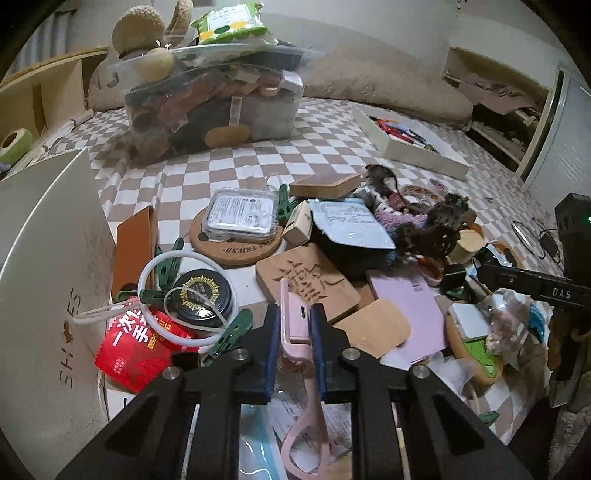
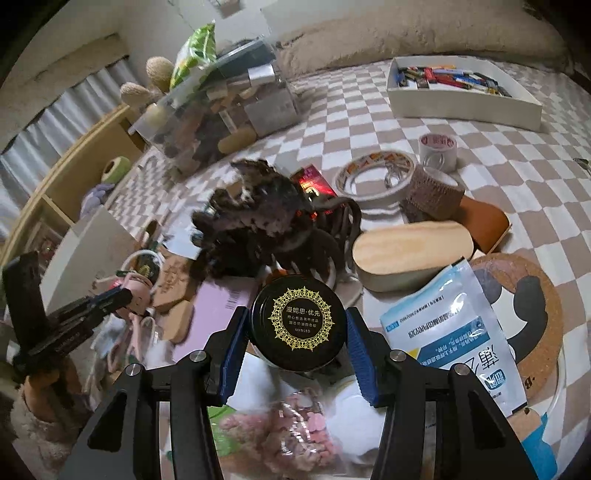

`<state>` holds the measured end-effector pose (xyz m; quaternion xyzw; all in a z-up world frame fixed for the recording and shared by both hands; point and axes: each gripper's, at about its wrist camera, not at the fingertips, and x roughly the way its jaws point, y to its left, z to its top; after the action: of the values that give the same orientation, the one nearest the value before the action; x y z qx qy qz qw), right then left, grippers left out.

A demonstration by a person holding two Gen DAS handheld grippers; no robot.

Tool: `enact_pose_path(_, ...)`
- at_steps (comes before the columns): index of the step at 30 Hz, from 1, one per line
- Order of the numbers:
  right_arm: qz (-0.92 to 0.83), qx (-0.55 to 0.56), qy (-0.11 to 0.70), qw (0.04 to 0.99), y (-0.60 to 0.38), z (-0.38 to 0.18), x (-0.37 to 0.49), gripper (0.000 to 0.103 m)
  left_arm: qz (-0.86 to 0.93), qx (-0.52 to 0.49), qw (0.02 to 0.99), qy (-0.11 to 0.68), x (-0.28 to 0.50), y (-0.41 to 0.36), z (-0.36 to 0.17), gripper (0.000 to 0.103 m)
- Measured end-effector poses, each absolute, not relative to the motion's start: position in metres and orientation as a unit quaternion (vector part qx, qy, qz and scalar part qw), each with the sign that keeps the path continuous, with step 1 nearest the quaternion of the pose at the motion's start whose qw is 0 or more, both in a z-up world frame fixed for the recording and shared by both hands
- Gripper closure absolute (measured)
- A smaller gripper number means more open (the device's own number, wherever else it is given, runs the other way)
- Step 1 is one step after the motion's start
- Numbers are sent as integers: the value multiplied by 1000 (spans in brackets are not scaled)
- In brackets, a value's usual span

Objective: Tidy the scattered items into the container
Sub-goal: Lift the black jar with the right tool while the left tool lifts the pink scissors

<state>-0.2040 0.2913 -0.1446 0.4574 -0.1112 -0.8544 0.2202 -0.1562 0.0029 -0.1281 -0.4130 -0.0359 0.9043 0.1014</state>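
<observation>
- The left gripper (image 1: 294, 325) is clamped narrow on a pink gadget (image 1: 295, 321); its blue pads (image 1: 274, 332) press both flanks, and the gadget's loop (image 1: 306, 424) hangs below and behind the fingertips.
- The right gripper (image 2: 295, 332) holds a black jar (image 2: 300, 322) across its width, pads on either side of the lid, with the jar's top just ahead of the fingertips.
- The container (image 1: 210, 107) stands well beyond both sets of fingers, across the checked cloth (image 1: 325, 147). It looks heaped already, with a green packet (image 1: 229, 26) on top.
- Judgement: both picks seem made, so the step in hand is carrying to the container. Lift straight up first, so the pink loop clears the papers under the left fingers before any sideways travel.
- A white ring (image 1: 184, 299) and green clips (image 1: 229, 334) lie just left of the left fingers; keep the dangling loop from snagging them.
- The jar's smooth round side may slip between flat pads, so keep the right grip firm and the jar level. A dark fuzzy clump (image 2: 258, 225) sits just ahead of it; rise above that before moving forward.
- With the container so full, each item probably needs a flat spot or a gap; let go low, one hand at a time, or things may slide off.
</observation>
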Motion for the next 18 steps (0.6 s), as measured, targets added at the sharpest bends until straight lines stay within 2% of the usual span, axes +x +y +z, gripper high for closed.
enact_pose_path(18,-867,414,-131,244,290,-124,-193,51,927,-347,123,-71,-138,-8,-92,90)
